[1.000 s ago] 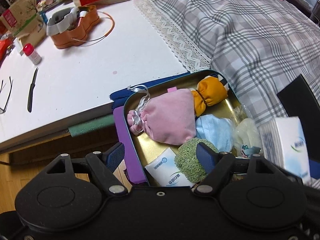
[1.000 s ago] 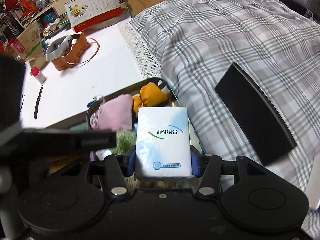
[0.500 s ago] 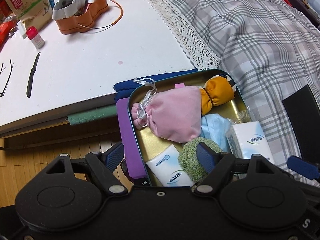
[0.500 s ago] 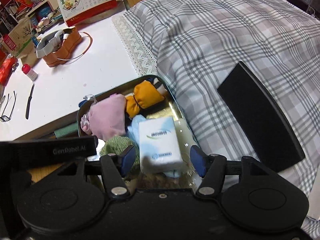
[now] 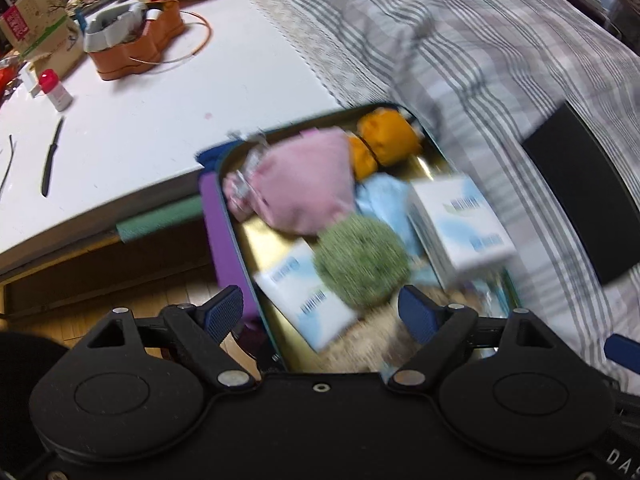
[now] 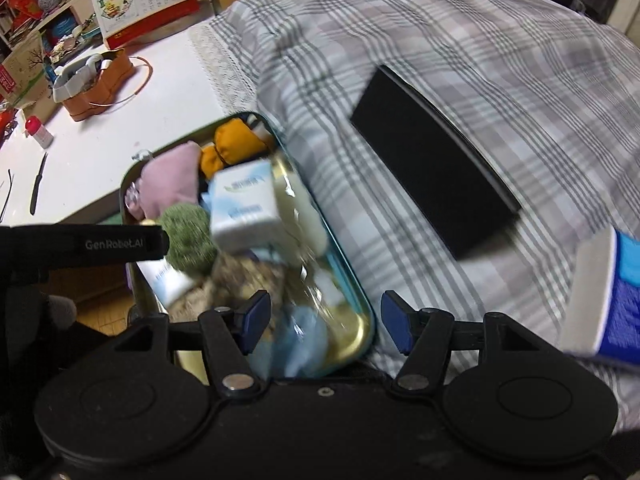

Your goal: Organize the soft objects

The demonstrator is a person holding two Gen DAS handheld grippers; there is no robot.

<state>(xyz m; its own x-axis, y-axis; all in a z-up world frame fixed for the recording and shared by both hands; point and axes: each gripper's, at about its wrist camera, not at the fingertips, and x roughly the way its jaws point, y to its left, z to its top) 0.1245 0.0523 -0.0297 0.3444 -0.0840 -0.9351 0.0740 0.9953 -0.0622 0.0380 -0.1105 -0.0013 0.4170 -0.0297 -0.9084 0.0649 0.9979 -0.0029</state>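
Observation:
A gold-lined tin (image 5: 430, 162) (image 6: 356, 336) lies on the plaid bedding and holds soft items: a pink drawstring pouch (image 5: 306, 184) (image 6: 170, 180), an orange pouch (image 5: 384, 140) (image 6: 230, 142), a green knitted ball (image 5: 362, 260) (image 6: 186, 238), a flat tissue pack (image 5: 308, 300) and a white tissue pack (image 5: 460, 220) (image 6: 244, 204) lying on top. My left gripper (image 5: 322, 314) is open and empty above the tin's near end. My right gripper (image 6: 324, 320) is open and empty above the tin's near right corner.
A black flat case (image 6: 432, 160) (image 5: 584, 192) lies on the plaid quilt (image 6: 460, 40) right of the tin. A blue and white box (image 6: 612, 304) is at the far right. The white table (image 5: 140, 120) holds an orange container (image 5: 132, 44), a knife (image 5: 50, 160) and a small bottle (image 5: 56, 88).
My right gripper opened and let go of the white tissue pack, which now lies in the tin. Both grippers have pulled back; the views are blurred by motion.

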